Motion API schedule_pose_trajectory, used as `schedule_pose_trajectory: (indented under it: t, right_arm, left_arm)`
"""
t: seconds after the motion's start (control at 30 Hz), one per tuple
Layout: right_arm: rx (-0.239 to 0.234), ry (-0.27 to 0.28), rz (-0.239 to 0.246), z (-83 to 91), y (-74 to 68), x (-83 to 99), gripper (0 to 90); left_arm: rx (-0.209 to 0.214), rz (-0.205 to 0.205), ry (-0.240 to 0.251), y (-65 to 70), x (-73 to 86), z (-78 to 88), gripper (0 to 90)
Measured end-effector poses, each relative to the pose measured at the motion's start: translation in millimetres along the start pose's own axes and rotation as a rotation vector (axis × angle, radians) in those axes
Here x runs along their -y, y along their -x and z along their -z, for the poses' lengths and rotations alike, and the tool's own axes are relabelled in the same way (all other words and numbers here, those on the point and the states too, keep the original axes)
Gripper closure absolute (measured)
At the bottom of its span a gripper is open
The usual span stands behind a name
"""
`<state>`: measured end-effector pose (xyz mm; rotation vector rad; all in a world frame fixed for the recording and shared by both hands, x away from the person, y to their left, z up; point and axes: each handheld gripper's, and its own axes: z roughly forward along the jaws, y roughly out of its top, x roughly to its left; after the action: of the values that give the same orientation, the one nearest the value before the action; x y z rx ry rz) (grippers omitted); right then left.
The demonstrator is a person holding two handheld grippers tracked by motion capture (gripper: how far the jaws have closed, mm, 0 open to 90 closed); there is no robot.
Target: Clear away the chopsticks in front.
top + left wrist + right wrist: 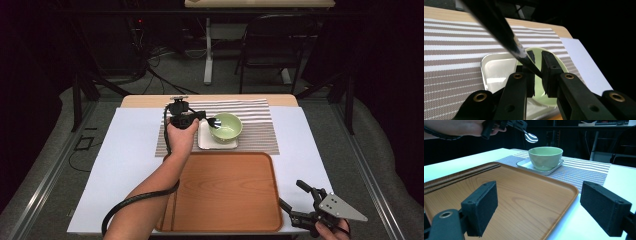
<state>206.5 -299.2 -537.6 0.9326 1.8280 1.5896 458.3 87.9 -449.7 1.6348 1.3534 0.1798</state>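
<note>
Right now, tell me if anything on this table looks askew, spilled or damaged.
Nothing stands out. The green bowl sits upright on its white plate, the tray lies flat, and the left gripper holds a spoon above the bowl.

1. Just below our left gripper, the green bowl on its white dish blocks a straight drop.
2. Nearer us than that gripper, the wooden tray lies bare, so we have open room across it.
3. Ahead of our right gripper, we meet only the tray's low rim.
4. Between its wide jaws we see nothing.
</note>
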Motion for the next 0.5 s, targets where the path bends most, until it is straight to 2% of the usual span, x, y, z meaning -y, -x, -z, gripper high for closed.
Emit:
schedule_pose_trajectory:
  t: [0.23,0.33,0.5]
  right_arm:
    - [0.001,-0.002,0.000,-0.2,-0.3,0.1,14.1]
    - [0.001,-0.001,0.000,-0.4,-0.6,0.1,14.2]
    - [0.001,-0.004,0.001,-0.7,-0.9,0.3,14.2]
  left_arm:
    - [0.033,-0.049,-0.044,-0.7,11.0,18.9,82.1]
    - [0.051,-0.057,-0.061,-3.4,19.2,28.0,82.1]
    - [0.055,-0.080,-0.085,-9.4,32.2,40.9,82.1]
